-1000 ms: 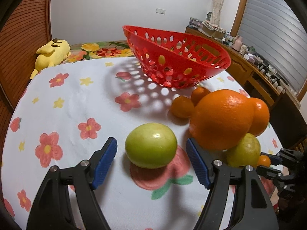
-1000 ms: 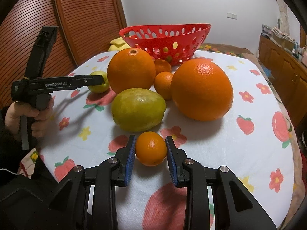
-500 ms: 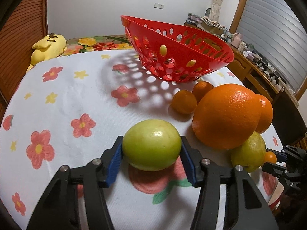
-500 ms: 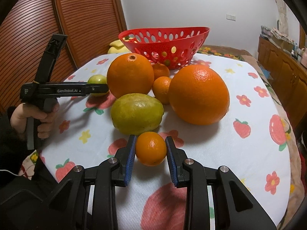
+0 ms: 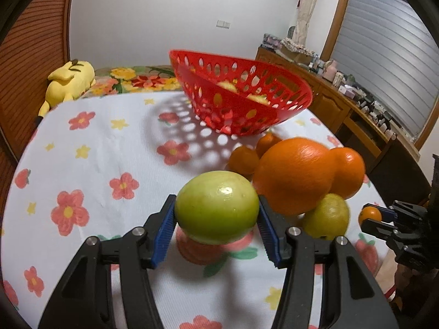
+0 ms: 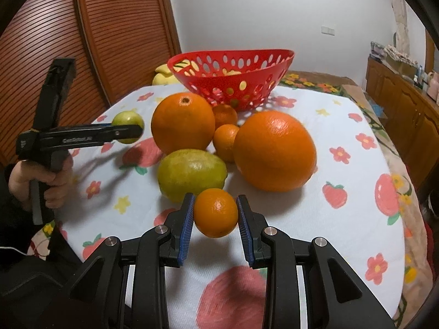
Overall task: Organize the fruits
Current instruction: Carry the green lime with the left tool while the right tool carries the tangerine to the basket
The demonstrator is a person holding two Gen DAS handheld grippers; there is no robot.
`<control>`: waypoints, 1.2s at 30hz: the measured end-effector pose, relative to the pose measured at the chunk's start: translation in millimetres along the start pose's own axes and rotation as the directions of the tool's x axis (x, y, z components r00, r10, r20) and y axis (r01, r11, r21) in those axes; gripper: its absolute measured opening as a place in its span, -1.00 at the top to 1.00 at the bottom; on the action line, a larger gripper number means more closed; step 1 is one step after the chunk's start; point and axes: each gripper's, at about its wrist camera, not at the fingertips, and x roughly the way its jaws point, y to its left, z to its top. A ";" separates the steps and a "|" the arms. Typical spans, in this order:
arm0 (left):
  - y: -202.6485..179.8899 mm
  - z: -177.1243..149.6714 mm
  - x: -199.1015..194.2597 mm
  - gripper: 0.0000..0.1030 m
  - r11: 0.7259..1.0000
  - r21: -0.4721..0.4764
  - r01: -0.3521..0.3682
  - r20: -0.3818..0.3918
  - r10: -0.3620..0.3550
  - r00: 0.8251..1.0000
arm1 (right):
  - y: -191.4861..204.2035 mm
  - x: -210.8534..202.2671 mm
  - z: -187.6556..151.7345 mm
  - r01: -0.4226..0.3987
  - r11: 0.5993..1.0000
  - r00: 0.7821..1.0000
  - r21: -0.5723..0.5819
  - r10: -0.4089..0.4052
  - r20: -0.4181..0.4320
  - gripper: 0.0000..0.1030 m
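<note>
My left gripper (image 5: 216, 233) is shut on a green apple (image 5: 216, 207) and holds it just above the flowered tablecloth. My right gripper (image 6: 215, 226) is shut on a small tangerine (image 6: 216, 212), lifted a little off the cloth. The red perforated basket (image 5: 271, 115) stands beyond, with yellow-green fruit inside; it also shows in the right wrist view (image 6: 252, 82). On the table lie two big oranges (image 6: 183, 122) (image 6: 274, 150), a yellow-green lemon (image 6: 192, 174) and two small tangerines (image 6: 225, 113). The left gripper with the apple (image 6: 128, 126) shows at the left of the right wrist view.
A yellow plush toy (image 5: 70, 81) lies at the far left edge of the table. A wooden sideboard (image 5: 354, 109) with small items runs along the right wall. A slatted wooden door (image 6: 82, 41) is to the left. The table edge is close in front.
My left gripper closed on the green apple and lifted it slightly. My right gripper, shut on the small tangerine, rose a little with it.
</note>
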 end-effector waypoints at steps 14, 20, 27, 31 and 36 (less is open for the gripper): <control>-18.1 17.1 -36.2 -0.06 0.999 0.036 0.025 0.098 -0.029 0.995 | -7.7 -13.1 22.4 0.019 1.000 0.999 -0.012 -0.019 0.046 0.42; -22.4 19.8 -42.9 -0.06 0.998 0.045 0.034 0.115 -0.039 0.993 | -7.6 -17.7 32.0 0.025 0.999 0.998 -0.021 -0.024 0.064 0.42; -25.2 24.4 -45.4 -0.07 0.998 0.052 0.033 0.129 -0.040 0.991 | -8.9 -18.5 46.3 0.028 0.999 0.996 -0.033 -0.026 0.080 0.42; -25.3 26.6 -44.3 -0.07 0.998 0.052 0.035 0.133 -0.041 0.990 | -9.9 -18.3 57.0 0.034 0.999 0.995 -0.043 -0.030 0.094 0.42; -26.8 29.4 -43.0 -0.06 0.998 0.054 0.036 0.137 -0.043 0.990 | -10.3 -18.0 70.1 0.039 0.998 0.994 -0.054 -0.034 0.105 0.42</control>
